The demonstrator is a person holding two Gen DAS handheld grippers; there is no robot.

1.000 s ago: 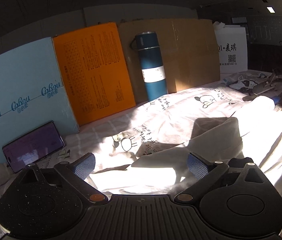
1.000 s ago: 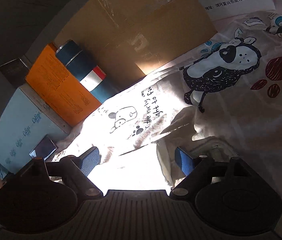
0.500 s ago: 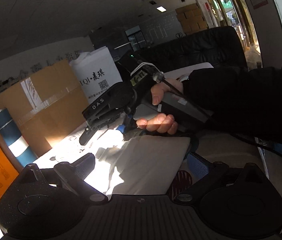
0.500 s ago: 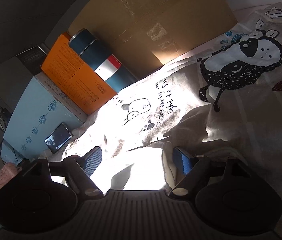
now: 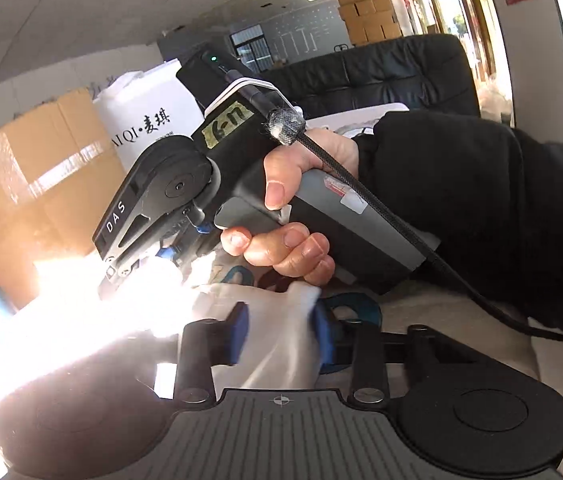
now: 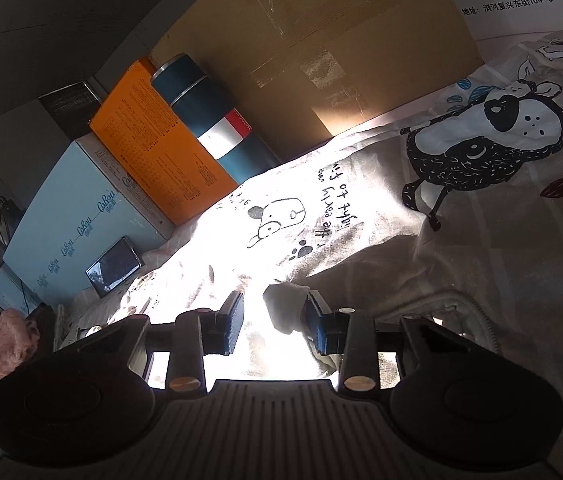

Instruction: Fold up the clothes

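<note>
A fold of the shirt (image 5: 277, 344) is bracketed by the left gripper (image 5: 279, 334); whether it is clamped cannot be told. The right gripper (image 6: 273, 322) is held apart. Firm pinches are likely needed next.

both hand-held grippers (image 5: 279, 330) (image 6: 273, 322) half closed.

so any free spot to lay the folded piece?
Sunlit printed sheet, ahead of the right tongs and short of the orange box, flask and phone. That back wall is crowded; the left tongs sit tight beside the right hand.
</note>
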